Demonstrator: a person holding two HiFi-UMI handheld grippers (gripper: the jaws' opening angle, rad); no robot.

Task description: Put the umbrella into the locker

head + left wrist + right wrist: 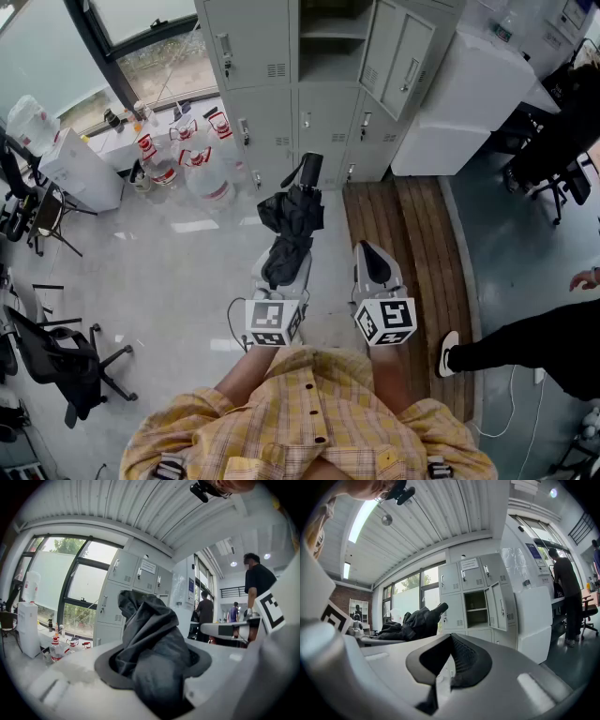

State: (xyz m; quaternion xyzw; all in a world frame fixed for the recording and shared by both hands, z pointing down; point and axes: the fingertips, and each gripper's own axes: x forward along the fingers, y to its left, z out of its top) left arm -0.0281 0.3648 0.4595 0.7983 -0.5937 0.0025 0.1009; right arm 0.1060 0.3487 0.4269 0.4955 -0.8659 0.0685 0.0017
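Head view: the folded black umbrella (292, 217) sits clamped in the left hand-held gripper (284, 274), held level and pointing at the grey locker (258, 56) with its open compartment (330, 52). The right hand-held gripper (372, 253) beside it has its jaws together, empty.

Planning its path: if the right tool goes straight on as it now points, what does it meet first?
Likely the locker bank, around its open compartment; the way there looks free, though depth is unclear.

Yellow plaid shirt (314, 417), perhaps short-sleeved
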